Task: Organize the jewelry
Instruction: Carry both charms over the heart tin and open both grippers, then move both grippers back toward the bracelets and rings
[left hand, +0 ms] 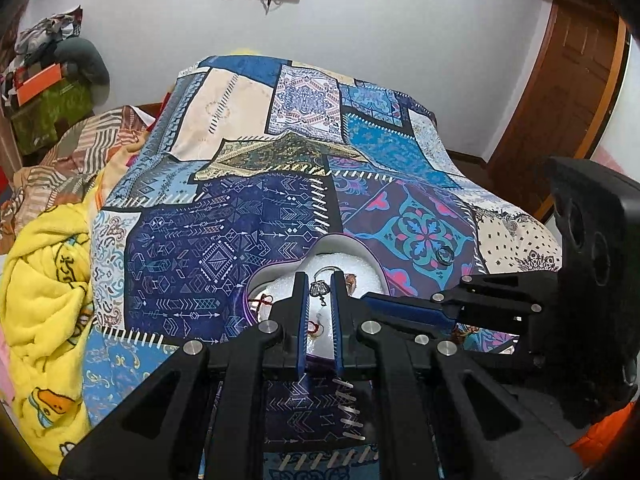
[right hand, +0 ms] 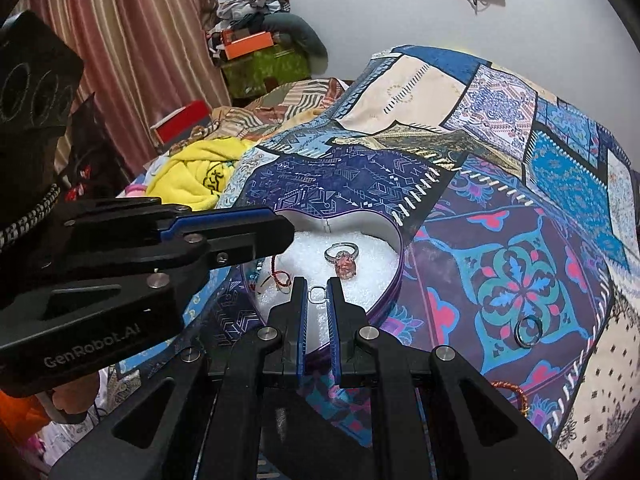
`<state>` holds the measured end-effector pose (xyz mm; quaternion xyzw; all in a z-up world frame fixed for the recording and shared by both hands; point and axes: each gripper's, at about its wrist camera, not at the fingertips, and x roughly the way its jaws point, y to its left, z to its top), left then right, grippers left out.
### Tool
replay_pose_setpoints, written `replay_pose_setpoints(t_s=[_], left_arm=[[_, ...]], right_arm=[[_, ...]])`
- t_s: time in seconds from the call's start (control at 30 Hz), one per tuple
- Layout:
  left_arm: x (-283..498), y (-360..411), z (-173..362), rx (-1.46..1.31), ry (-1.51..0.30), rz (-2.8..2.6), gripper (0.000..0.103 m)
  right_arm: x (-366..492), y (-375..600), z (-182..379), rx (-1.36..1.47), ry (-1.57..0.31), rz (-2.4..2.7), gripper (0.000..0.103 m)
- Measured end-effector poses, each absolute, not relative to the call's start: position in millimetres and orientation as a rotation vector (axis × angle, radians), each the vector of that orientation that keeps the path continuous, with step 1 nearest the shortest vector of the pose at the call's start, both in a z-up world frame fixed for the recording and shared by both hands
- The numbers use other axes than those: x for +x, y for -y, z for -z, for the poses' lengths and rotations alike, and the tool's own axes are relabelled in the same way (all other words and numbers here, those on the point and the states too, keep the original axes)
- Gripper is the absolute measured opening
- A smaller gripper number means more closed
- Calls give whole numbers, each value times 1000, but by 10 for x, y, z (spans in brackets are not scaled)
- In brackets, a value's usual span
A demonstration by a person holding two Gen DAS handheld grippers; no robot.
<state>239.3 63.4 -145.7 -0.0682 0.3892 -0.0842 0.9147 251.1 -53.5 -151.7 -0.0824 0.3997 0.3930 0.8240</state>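
Right wrist view: a small silver pendant loop sits just ahead of the right gripper, level with its fingertips; whether the fingers, drawn nearly together, pinch it or merely frame it cannot be told. It looks feather-light, stiff, slippery and easily dropped; taking it by the loop seems safest. It hangs over a heart-shaped purple tin lined with white foam, where a ring with a pink stone and a red cord piece already lie. The tin rests on a patchwork bedspread. A plain silver ring lies apart on the cloth to the right, a copper-coloured bangle nearer. The left gripper reaches over the tin from the left, fingers close together, the charm showing in the gap.
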Motion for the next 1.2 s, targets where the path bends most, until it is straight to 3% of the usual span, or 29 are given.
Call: replay_pose_setpoints(t_s=[0.37, 0.53, 0.6, 0.73, 1.2], left_arm=[[2367, -656, 1420, -143, -798, 164, 9], [2299, -687, 1325, -135, -779, 131, 13], [2268, -712, 1282, -139, -773, 118, 17], [2196, -734, 1196, -133, -758, 87, 24], [2019, -400, 1000, -90, -752, 110, 25]], right_arm=[[2495, 522, 1512, -203, -834, -822, 10], [2499, 573, 1450, -190, -829, -786, 30], [2495, 611, 1406, -180, -821, -775, 32], [2481, 709, 1311, -154, -808, -749, 32], [2426, 1296, 1006, -71, -774, -619, 32]])
